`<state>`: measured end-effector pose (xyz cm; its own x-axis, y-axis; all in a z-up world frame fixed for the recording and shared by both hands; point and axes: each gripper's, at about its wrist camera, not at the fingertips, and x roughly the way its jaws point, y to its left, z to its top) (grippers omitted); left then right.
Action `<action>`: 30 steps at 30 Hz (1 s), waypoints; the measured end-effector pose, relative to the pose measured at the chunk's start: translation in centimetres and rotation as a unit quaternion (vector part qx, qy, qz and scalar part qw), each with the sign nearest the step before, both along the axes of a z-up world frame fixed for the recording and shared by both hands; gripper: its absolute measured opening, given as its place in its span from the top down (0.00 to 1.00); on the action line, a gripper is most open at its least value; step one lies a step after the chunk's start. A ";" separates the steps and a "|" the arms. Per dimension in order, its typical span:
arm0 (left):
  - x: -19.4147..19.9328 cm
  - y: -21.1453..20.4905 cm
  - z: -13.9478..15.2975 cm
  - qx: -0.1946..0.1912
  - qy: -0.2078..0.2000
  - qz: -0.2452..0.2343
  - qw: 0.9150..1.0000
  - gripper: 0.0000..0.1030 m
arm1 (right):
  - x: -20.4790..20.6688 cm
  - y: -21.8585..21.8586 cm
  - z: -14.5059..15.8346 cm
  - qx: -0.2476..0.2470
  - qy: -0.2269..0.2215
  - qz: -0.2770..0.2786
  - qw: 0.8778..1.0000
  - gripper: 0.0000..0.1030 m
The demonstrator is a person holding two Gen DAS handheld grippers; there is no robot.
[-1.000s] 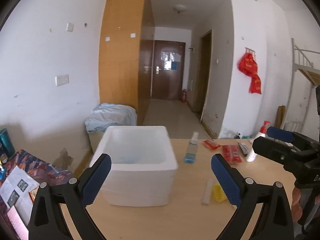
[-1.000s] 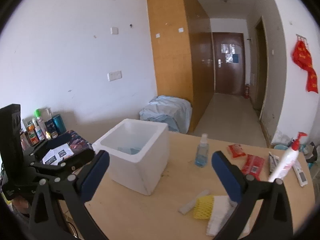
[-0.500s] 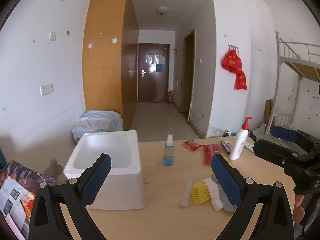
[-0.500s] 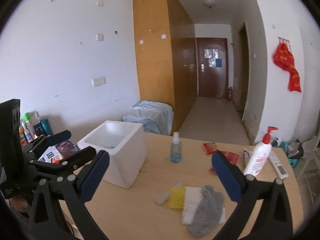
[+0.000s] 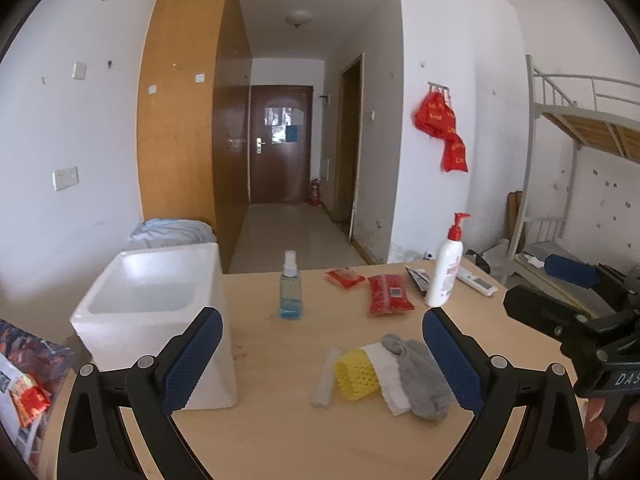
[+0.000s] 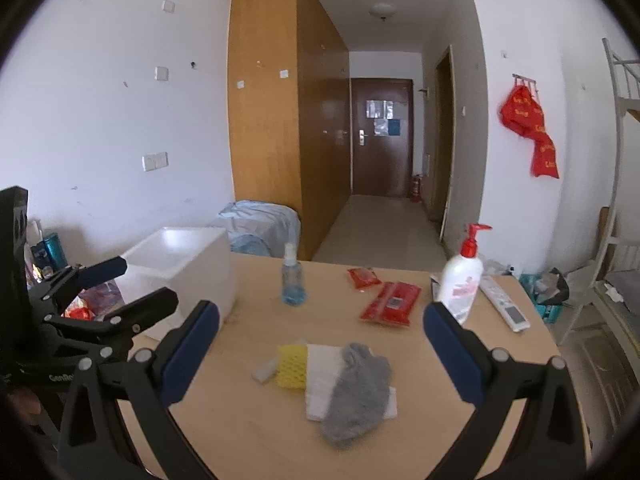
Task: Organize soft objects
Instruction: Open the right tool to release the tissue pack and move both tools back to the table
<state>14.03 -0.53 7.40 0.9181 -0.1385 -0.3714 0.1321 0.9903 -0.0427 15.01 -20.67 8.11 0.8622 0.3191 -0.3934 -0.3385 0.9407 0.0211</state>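
A grey sock (image 5: 422,376) (image 6: 356,394) lies on a white cloth (image 5: 386,376) (image 6: 320,376) beside a yellow foam net (image 5: 355,374) (image 6: 292,366) and a white foam strip (image 5: 325,378) (image 6: 264,370) on the wooden table (image 5: 280,432). A white foam box (image 5: 156,304) (image 6: 180,260) stands at the left. My left gripper (image 5: 320,364) is open and empty above the table, near the pile. My right gripper (image 6: 320,352) is open and empty, hovering over the pile.
A blue spray bottle (image 5: 291,290) (image 6: 293,280), red packets (image 5: 388,294) (image 6: 390,302), a white pump bottle (image 5: 446,268) (image 6: 462,278) and a remote (image 6: 504,304) stand at the back. A cluttered side surface (image 5: 24,376) lies left. A bunk bed (image 5: 580,184) stands right.
Both views have swung right and back. The foam box has shifted left in view, and the sock and cloth pile has come into view between the fingers.
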 end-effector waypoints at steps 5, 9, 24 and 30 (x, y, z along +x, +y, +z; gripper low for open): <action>-0.1 -1.1 -1.6 -0.002 0.000 -0.018 1.000 0.03 | -0.2 -0.9 -1.9 -0.009 0.014 -0.014 1.000 0.00; -0.1 -1.6 -2.7 -0.011 -0.005 -0.027 1.000 0.03 | -0.3 -1.4 -3.5 -0.018 0.027 -0.021 0.999 0.00; -0.2 -2.8 -7.2 -0.015 0.041 -0.038 0.998 0.03 | -0.8 -2.6 -6.9 -0.005 0.057 -0.025 0.998 0.00; 0.6 -3.7 -8.3 -0.002 0.058 -0.048 0.997 0.03 | 0.3 -2.8 -7.9 -0.006 0.079 -0.026 0.996 0.00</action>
